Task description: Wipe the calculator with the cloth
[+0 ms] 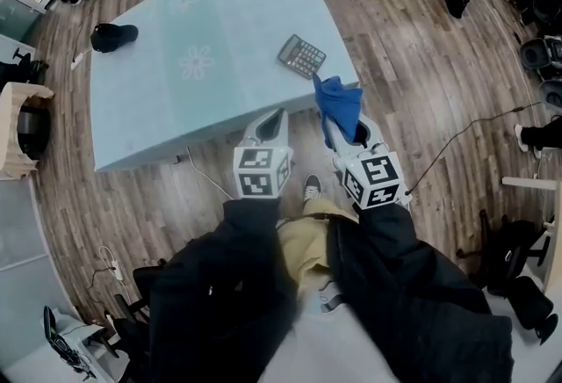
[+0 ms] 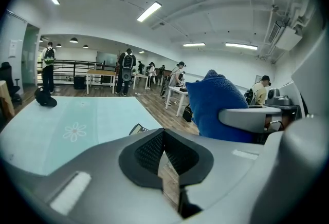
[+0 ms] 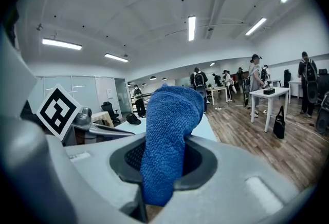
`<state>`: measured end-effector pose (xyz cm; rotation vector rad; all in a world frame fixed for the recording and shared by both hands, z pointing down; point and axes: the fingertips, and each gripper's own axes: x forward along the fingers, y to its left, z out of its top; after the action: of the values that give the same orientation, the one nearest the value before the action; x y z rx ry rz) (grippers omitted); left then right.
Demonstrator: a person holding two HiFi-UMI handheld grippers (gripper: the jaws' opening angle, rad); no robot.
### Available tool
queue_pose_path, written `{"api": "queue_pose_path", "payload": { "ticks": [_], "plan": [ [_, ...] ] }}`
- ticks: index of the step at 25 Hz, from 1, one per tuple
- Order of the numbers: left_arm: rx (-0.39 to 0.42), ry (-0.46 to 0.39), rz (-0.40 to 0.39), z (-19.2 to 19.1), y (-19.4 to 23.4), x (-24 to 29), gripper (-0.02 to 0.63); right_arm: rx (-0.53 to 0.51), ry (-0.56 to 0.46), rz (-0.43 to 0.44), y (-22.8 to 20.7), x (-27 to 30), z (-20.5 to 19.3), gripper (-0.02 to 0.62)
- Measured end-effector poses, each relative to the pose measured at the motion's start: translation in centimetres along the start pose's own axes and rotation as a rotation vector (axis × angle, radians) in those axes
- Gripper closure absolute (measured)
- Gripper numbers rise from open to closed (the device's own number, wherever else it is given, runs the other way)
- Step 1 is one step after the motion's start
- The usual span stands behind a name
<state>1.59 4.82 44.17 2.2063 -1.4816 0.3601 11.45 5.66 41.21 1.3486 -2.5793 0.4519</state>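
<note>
Blue nubby terry cloth (image 3: 169,135) is pinched in my right gripper (image 3: 165,164); my left gripper (image 2: 165,159) is pressed together, empty. The flat grey calculator (image 1: 302,55) lies at 12 o'clock, on the pale teal table (image 1: 176,109), near its corner.

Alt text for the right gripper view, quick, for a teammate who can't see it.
A blue cloth stands pinched between the shut right tongs, filling the middle of the picture. Behind it are a pale table and a big office with ceiling lights and people standing.
</note>
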Motion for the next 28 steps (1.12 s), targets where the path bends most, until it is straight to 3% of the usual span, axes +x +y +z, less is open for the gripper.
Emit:
{"api": "queue_pose_path", "payload": {
  "ticks": [13,19,28],
  "plan": [
    [-0.017,0.031,0.014,0.9,1.4,3.0,0.607,0.024,0.035,0.04,-1.0,4.0,-0.1,0.506],
    [-0.02,0.057,-0.042,1.1,2.1,6.5,0.607,0.034,0.061,-0.013,-2.6,6.0,-0.6,0.506],
    [0.011,0.033,-0.127,6.8,4.7,12.9,0.607,0.032,0.058,-0.095,-6.3,12.2,2.8,0.506]
  ]
}}
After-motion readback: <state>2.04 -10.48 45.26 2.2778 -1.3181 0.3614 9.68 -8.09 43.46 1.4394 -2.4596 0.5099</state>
